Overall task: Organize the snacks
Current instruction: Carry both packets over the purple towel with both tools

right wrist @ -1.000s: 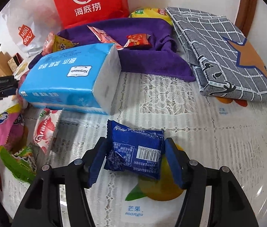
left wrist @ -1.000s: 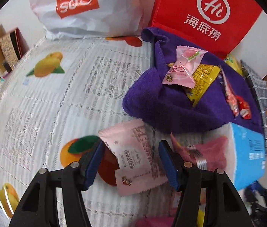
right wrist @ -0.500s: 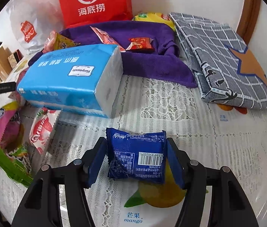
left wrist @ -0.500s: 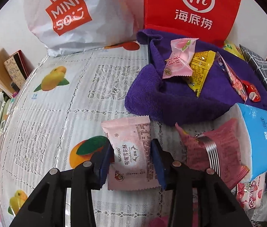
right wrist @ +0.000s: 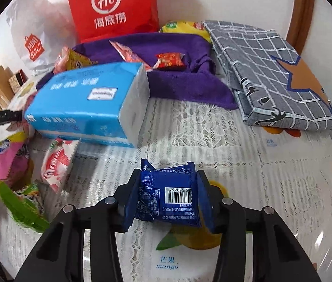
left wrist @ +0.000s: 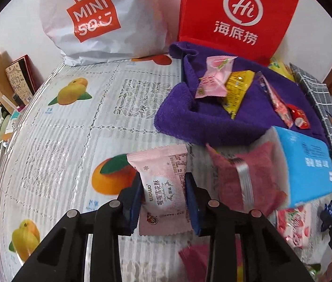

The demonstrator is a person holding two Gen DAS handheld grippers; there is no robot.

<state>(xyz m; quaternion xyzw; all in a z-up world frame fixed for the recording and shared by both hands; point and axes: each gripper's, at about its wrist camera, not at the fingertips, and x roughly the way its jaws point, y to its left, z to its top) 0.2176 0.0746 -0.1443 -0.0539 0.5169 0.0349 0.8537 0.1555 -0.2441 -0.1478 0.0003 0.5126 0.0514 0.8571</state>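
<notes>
My left gripper (left wrist: 163,199) is shut on a pale pink snack packet (left wrist: 163,188), held just above the tablecloth. My right gripper (right wrist: 168,197) is shut on a dark blue snack packet (right wrist: 168,199) with its barcode facing up. A purple towel (left wrist: 189,122) lies ahead with several snacks on it: a pink candy packet (left wrist: 212,80), a yellow packet (left wrist: 236,91) and a small red one (right wrist: 169,60). The towel also shows in the right wrist view (right wrist: 173,82).
A blue tissue pack (right wrist: 88,103) lies between the grippers. A red bag (left wrist: 236,18) and a white Miniso bag (left wrist: 95,18) stand at the back. A folded grey checked cloth (right wrist: 271,70) lies at right. More snack bags (right wrist: 55,164) lie at left.
Both grippers closed onto their packets. The left one tightened on the pink packet and lifted it. The right one closed on the blue packet, which now bulges between the fingers.
</notes>
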